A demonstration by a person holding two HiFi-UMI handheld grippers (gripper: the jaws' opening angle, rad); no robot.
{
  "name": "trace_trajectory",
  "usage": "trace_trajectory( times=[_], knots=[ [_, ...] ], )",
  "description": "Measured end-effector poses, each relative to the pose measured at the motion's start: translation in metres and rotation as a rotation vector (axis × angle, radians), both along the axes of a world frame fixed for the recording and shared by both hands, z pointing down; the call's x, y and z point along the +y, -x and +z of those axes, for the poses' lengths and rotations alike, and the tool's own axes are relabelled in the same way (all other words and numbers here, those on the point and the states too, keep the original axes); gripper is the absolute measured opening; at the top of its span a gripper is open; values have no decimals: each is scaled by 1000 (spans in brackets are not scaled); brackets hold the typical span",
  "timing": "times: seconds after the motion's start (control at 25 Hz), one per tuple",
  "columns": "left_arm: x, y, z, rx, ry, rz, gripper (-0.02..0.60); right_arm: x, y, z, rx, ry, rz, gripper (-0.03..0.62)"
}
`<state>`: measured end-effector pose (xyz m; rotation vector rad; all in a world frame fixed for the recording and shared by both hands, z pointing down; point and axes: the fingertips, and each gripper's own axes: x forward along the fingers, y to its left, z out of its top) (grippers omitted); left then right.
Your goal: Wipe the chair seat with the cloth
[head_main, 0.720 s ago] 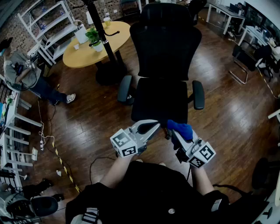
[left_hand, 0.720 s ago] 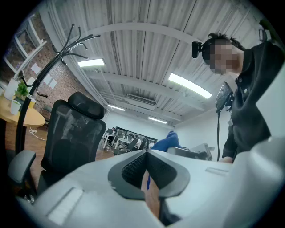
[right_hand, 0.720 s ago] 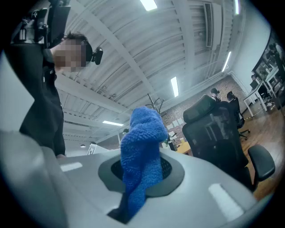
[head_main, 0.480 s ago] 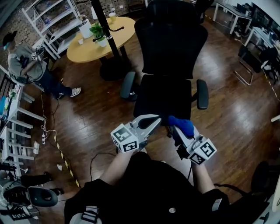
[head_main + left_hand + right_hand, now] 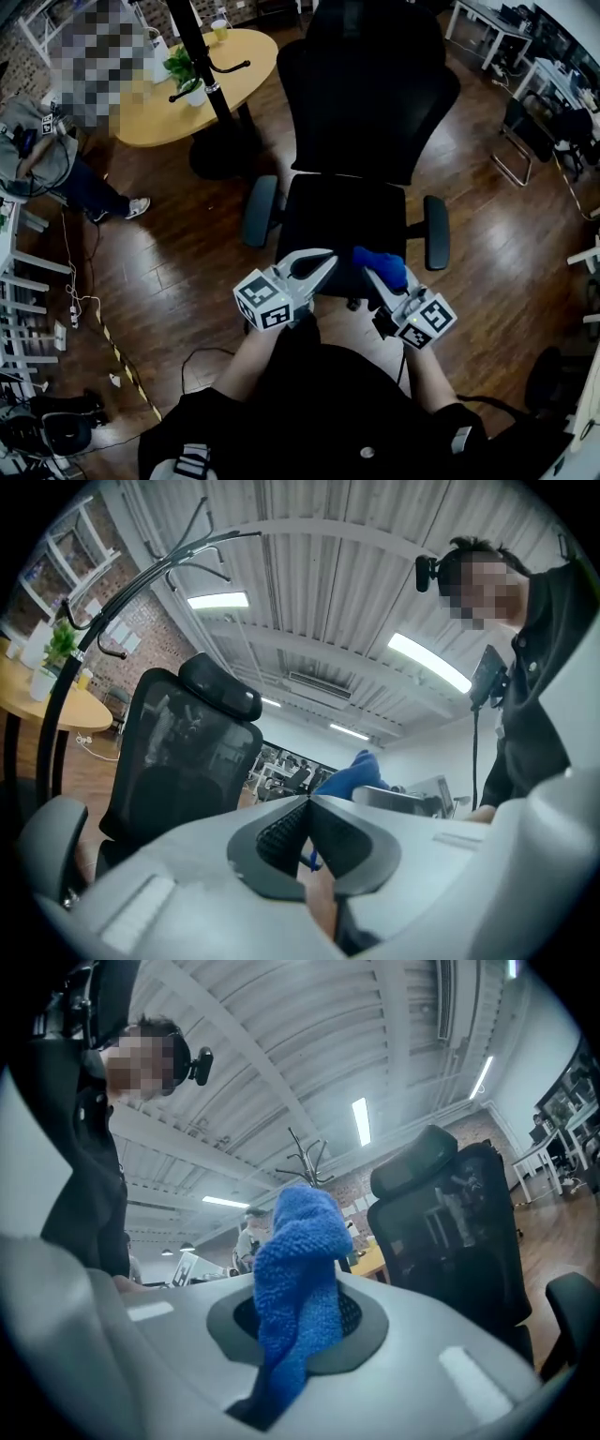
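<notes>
The right hand-held gripper (image 5: 382,281) is clamped on a blue cloth (image 5: 380,264). In the right gripper view the cloth (image 5: 298,1288) fills the gap between the jaws, bunches up above them and hangs down in a tail below. The left hand-held gripper (image 5: 323,260) holds nothing. Its jaws are pressed together, their ribbed pads meeting along one line in the left gripper view, with only the cloth's blue showing past them.

Both grippers are held side by side, close together, in front of a black office chair (image 5: 370,94). From the head view they lie over the front edge of the chair seat (image 5: 342,225), the left one near the middle of that edge and the right one, with the cloth, toward the front right corner. Whether the cloth touches the seat cannot be told. The rest of the seat is bare, with an armrest (image 5: 261,211) on either side and a tall mesh back with a headrest behind.

The chair stands on a dark wooden floor (image 5: 178,253). Beyond it to the left is a round yellow counter (image 5: 150,108) carrying a potted plant (image 5: 183,67). A black coat stand (image 5: 208,70) rises just beside it, and a person (image 5: 47,164) sits farther left.
</notes>
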<state>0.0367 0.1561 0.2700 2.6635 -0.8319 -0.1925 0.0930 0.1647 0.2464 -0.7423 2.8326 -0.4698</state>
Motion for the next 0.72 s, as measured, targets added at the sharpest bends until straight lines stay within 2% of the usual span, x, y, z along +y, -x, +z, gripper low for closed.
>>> trace_trajectory(
  times=[0.16,0.36,0.48,0.6,0.72],
  knots=[
    [-65,32,10,25,33,21,0,-76,21,11,59,28,52,38],
    [-112,46,23,52,94,40,0,-149,26,30,163,54,132,38],
    [-145,57,33,92,144,-2,0,-203,34,60,203,89,165,38],
    [-183,71,59,98,191,-51,0,-266,57,115,262,131,168,38],
    [-182,71,89,103,228,-117,0,-294,73,177,268,191,164,38]
  ],
)
